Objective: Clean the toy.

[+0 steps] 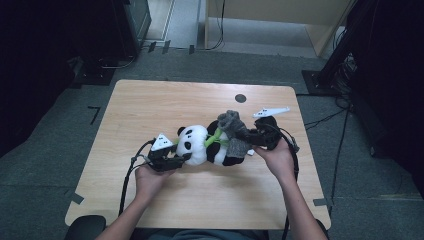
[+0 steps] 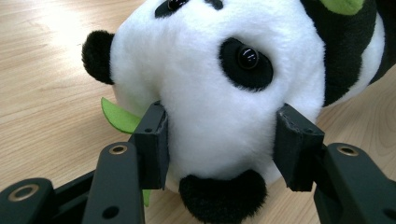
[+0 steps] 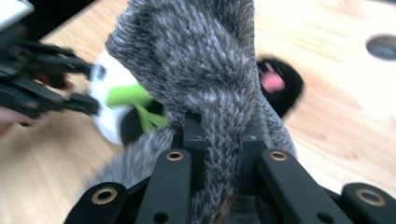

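A black-and-white panda plush (image 1: 200, 145) with green leaf trim lies on its side in the middle of the wooden table (image 1: 150, 110). My left gripper (image 1: 182, 159) comes in from the left, its pads pressed against both sides of the panda's head (image 2: 210, 84). My left gripper (image 2: 219, 140) is shut on that head. From the right, my right gripper (image 1: 250, 137) pinches a fuzzy grey sock (image 1: 231, 125) that stands up over the panda's body. The grey sock (image 3: 201, 60) runs down between the closed jaws of my right gripper (image 3: 219, 135). The panda (image 3: 112, 112) lies blurred behind it.
A round dark hole (image 1: 240, 98) sits in the tabletop near the far edge. Bare wood lies to the left, front and far side of the toy. Cables (image 1: 325, 120) and dark equipment stand on the floor around the table.
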Demonstrator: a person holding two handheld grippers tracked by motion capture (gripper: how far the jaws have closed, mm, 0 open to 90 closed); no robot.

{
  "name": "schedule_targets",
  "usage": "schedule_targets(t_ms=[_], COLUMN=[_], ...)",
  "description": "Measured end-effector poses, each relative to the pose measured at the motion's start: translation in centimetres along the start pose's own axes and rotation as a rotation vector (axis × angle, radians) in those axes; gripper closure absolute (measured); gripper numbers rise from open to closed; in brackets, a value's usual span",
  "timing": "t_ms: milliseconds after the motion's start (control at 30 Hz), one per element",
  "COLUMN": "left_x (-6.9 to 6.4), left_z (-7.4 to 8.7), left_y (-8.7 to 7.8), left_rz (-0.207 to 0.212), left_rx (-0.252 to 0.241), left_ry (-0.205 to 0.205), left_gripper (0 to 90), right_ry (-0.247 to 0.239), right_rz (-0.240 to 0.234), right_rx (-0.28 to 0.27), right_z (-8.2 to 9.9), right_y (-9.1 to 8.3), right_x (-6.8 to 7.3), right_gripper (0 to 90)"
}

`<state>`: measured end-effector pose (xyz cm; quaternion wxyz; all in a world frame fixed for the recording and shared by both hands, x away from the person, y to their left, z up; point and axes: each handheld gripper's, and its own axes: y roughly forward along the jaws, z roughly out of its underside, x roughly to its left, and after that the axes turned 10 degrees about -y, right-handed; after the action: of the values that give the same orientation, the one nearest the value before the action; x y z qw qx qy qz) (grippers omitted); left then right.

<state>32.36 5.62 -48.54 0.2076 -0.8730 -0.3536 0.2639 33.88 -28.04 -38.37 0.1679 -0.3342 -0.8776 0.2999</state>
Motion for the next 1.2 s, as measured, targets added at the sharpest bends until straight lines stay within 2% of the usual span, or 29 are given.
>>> schedule_targets(t_ms=[67,100,333,467,500,633,700,733,767,800,833,933,1000,1167,1200], left_x=[0.0,0.0,-0.2,-0.3,-0.3,-0.1,-0.1,-0.1,-0.1,-0.1,-0.1,-0.1,0.1,0.3,0.3], left_z=[-0.1,-0.1,-0.5,-0.7,-0.7,-0.7,-0.7,-0.7,-0.7,-0.7,-0.7,-0.7,-0.7,-0.6,-0.6], left_y=[0.0,-0.1,-0.2,-0.2,-0.2,-0.2,-0.2,-0.2,-0.2,-0.2,-0.2,-0.2,-0.2,-0.2,-0.2], left_rz=[0.001,0.001,-0.004,-0.001,-0.001,0.006,0.007,0.005,0.005,0.003,0.004,0.006,0.018,0.024,0.025], left_rx=[0.000,0.002,0.015,0.018,0.018,0.017,0.016,0.018,0.018,0.021,0.023,0.024,0.022,0.022,0.021], left_ry=[-0.002,-0.001,-0.004,-0.011,-0.011,-0.035,-0.037,-0.036,-0.036,-0.038,-0.034,-0.038,-0.065,-0.064,-0.065], left_gripper=[45.7,46.3,47.5,47.8,47.8,47.8,47.9,47.8,47.9,47.9,47.9,47.8,47.7,47.9,47.9], right_ry=[-0.018,-0.044,-0.128,-0.148,-0.148,-0.140,-0.149,-0.186,-0.186,-0.208,-0.214,-0.213,-0.216,-0.258,-0.282], right_rz=[-0.018,-0.039,-0.115,-0.150,-0.150,-0.182,-0.177,-0.139,-0.139,-0.121,-0.127,-0.128,-0.121,-0.093,-0.081], right_rx=[-0.019,-0.027,0.004,0.023,0.023,0.054,0.055,0.064,0.064,0.069,0.046,0.034,0.036,0.055,0.066], right_z=[-0.8,-1.5,-3.0,-3.2,-3.2,-2.4,-2.1,-1.6,-1.6,-1.3,-0.7,-0.2,0.3,1.2,1.5], right_y=[-0.2,-0.1,2.5,4.3,4.3,7.2,7.7,8.5,8.5,8.8,9.0,9.1,9.1,8.9,8.8], right_x=[0.8,1.8,5.5,7.1,7.1,8.5,8.7,9.0,9.0,9.2,9.1,9.0,9.0,9.3,9.3], right_gripper=[80.7,80.7,80.6,80.6,80.6,80.3,80.3,80.3,80.3,80.3,80.3,80.4,80.5,80.5,80.5])
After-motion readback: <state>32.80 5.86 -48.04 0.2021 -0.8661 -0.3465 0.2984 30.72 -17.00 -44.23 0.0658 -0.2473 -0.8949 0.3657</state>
